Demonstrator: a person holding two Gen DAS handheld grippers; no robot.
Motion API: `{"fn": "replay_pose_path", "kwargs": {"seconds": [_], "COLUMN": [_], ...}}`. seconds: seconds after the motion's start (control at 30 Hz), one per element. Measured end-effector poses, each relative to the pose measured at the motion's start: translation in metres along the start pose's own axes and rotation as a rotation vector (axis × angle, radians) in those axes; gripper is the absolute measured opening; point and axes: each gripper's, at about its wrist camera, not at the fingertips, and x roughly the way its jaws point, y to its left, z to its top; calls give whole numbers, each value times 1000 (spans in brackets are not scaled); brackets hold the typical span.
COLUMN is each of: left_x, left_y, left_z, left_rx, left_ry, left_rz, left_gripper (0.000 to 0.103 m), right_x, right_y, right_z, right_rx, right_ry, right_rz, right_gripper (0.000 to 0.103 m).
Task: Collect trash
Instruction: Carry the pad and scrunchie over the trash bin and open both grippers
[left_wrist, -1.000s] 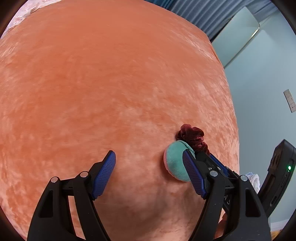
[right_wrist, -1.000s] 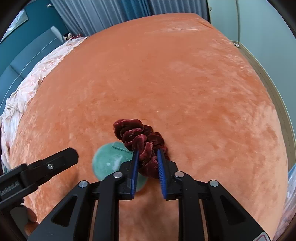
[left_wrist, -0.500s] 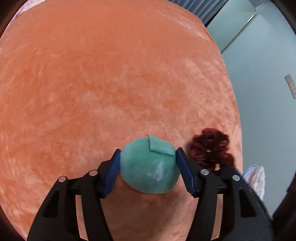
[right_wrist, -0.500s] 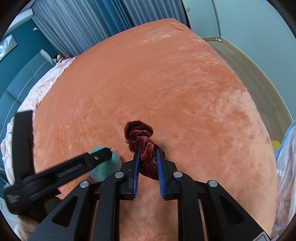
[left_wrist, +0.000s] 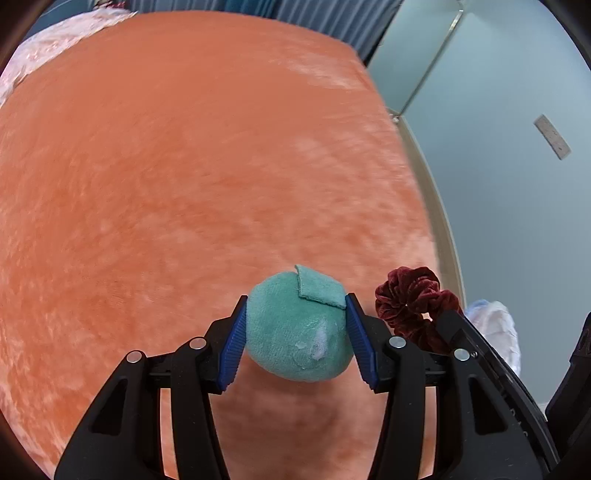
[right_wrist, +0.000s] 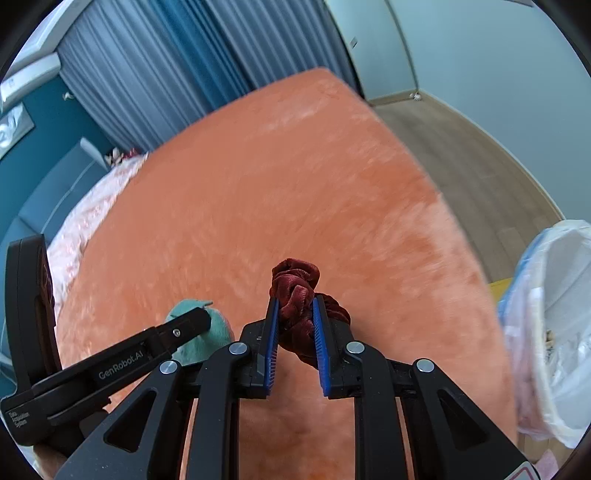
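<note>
While the left gripper (left_wrist: 295, 328) closes its jaws, a teal ball (left_wrist: 297, 328) of soft, towel-like cloth sits squarely between them, both blue pads (left_wrist: 232, 347) pressing on its sides. The ball is round and fuzzy, with a loose square flap of the same cloth folded over its top and a pale, shiny smear on the face nearest the camera. It fills the whole gap between the jaws and bulges a little past their tips, above the orange blanket (left_wrist: 184, 166). The right gripper (right_wrist: 294, 332) has its jaws nearly together, clamped on a dark red velvet scrunchie (right_wrist: 295, 295). The scrunchie is crumpled and ruffled; one bunch sticks up past the fingertips, the middle is pinched between the pads, and a loop spills out to the right of the right jaw. In the left wrist view the scrunchie (left_wrist: 410, 295) shows just to the right of the left gripper's right jaw, near the ball but apart from it. In the right wrist view the ball (right_wrist: 207, 332) lies to the left of the jaws, partly hidden behind the left gripper's finger. A bin lined with a white bag (right_wrist: 554, 314) stands off to the right of the right jaws, beyond the blanket's edge.
</note>
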Motion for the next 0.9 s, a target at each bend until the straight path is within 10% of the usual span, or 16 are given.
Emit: {"fn": "replay_pose_path", "kwargs": {"seconds": [0.9], "left_x": [-36], "left_y": [-264], "left_z": [-78], "left_rx": [397], "left_ry": [19], "left_rz": [-219], "left_gripper": [49], "right_x": [-203], "right_y": [-190], "right_z": [8], "right_rx": [214], "right_ry": [-309], "right_rz": [-172], "right_gripper": [17]}}
